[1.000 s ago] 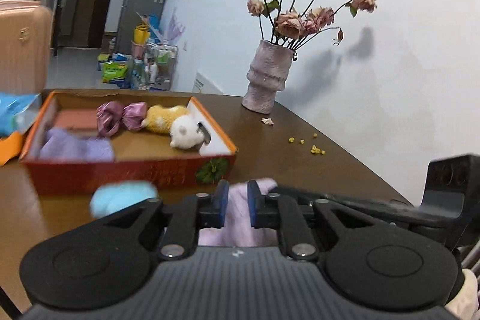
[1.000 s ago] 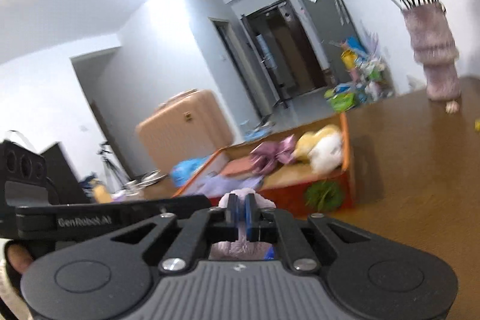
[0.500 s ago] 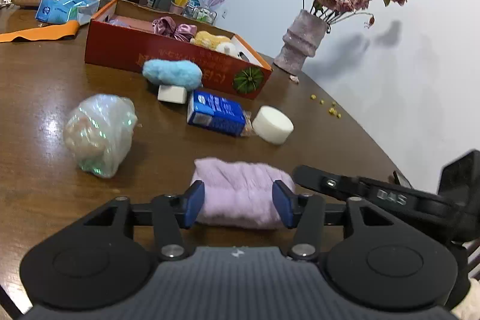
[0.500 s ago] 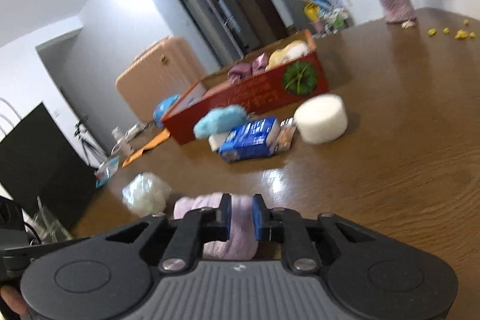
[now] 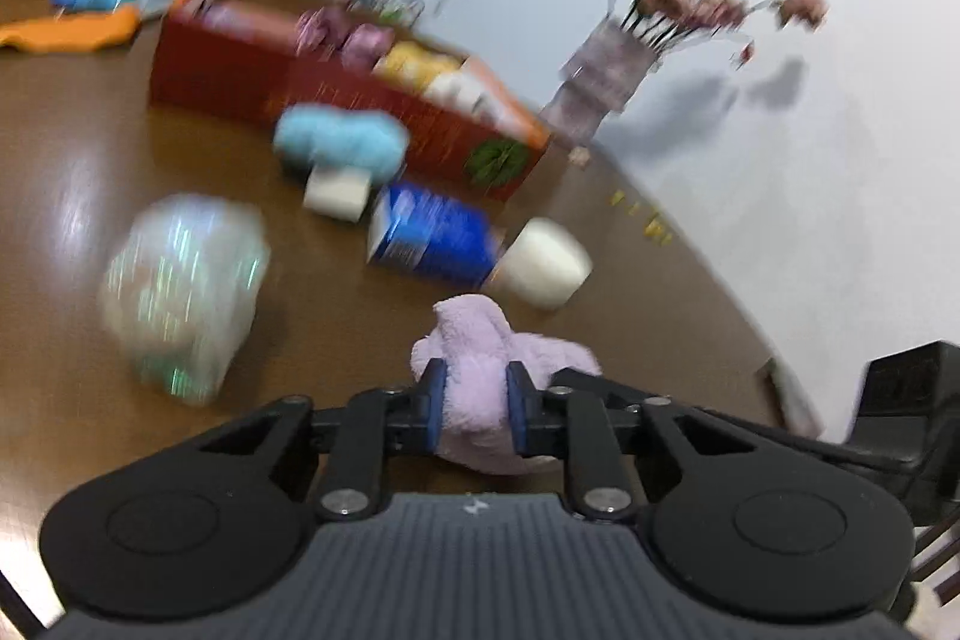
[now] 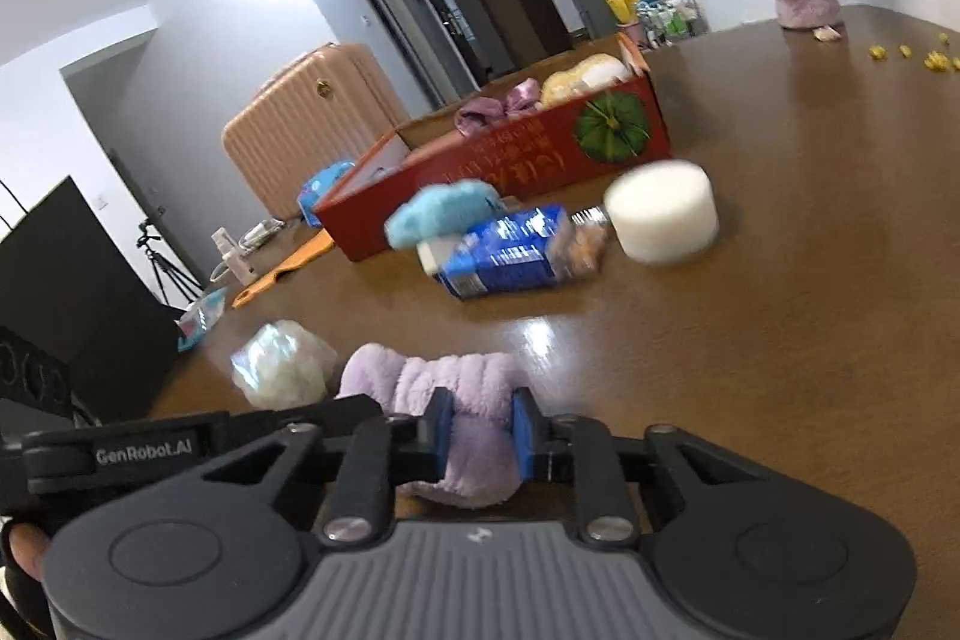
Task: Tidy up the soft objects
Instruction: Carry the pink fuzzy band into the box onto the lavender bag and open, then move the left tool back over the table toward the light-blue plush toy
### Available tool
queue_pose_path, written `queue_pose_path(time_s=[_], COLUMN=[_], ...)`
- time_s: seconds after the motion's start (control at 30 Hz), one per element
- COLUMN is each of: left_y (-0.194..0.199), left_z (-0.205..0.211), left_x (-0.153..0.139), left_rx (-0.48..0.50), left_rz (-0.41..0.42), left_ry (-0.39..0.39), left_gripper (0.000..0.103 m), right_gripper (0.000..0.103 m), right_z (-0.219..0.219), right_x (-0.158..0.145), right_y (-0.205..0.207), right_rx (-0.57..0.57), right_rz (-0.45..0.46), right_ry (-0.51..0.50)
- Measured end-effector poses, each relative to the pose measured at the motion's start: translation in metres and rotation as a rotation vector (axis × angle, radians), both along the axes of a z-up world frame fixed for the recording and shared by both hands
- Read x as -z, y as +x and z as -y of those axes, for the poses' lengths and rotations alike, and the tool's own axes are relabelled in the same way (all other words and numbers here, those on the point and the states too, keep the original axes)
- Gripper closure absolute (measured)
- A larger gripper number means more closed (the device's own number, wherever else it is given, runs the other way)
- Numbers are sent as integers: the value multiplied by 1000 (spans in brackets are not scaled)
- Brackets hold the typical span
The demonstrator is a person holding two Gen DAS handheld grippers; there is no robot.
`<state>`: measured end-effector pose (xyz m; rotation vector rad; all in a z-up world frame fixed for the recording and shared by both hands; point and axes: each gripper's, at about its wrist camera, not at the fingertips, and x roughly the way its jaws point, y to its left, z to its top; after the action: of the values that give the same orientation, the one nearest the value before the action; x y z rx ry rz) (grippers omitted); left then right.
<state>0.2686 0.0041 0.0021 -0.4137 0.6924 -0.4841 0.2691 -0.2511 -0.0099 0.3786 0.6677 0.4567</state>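
Observation:
A lilac fluffy cloth (image 5: 474, 340) lies bunched on the brown table (image 5: 90, 400) close in front of both grippers. My left gripper (image 5: 476, 412) has its blue pads pressed into one end of the cloth, its jaws closing. In the right wrist view the cloth (image 6: 444, 376) is pinched between the pads of my right gripper (image 6: 480, 436), whose jaws are also closing. Farther back the red cardboard box (image 5: 252, 82) holds several soft toys. A light blue fluffy item (image 5: 342, 142) and a white foam cylinder (image 5: 546, 262) lie in front of it.
A blue carton (image 5: 432, 238), a small white block (image 5: 336, 193) and a shiny crumpled bag (image 5: 180, 286) lie between me and the box. A vase of dried roses (image 5: 600, 82) stands by the wall. A pink suitcase (image 6: 306, 124) stands beyond the table.
Both grippers came down from near the box to the table. The left gripper opened wide around the lilac cloth, then closed on it again. The right stayed clamped on it.

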Motion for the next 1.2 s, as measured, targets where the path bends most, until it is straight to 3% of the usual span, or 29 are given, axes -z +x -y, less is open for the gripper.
queue_pose_path(time_s=[0.13, 0.27, 0.4, 0.57, 0.67, 0.9, 1.0, 1.1, 1.2], left_y=[36, 117, 204, 247, 246, 241, 235, 218, 196], left_z=[-22, -58, -82, -79, -77, -80, -81, -80, -76], left_x=[-55, -95, -89, -52, -38, -44, -59, -81, -103], left_rx=[2, -49, -113, -116, -86, -83, -91, -101, -113], left_rz=[121, 113, -25, -150, -155, -119, -79, -6, 61], left_ry=[-30, -35, 36, 220, 310, 342, 328, 334, 355], left_gripper=[82, 82, 83, 77, 59, 51, 46, 34, 33], right_gripper=[84, 84, 84, 84, 83, 74, 66, 56, 53], right_z=[-19, -53, -89, -121, -136, -153, -146, -134, -114], right_x=[-48, -89, -87, -44, -23, -21, -32, -53, -83], right_y=[45, 128, 227, 307, 321, 311, 306, 297, 276], right_rx=[-48, -101, -136, -180, -200, -215, -225, -173, -135], right_rz=[108, 164, 17, -240, -305, -255, -228, -160, -71], right_ry=[-5, -21, -16, -39, -110, -211, -196, -226, -257])
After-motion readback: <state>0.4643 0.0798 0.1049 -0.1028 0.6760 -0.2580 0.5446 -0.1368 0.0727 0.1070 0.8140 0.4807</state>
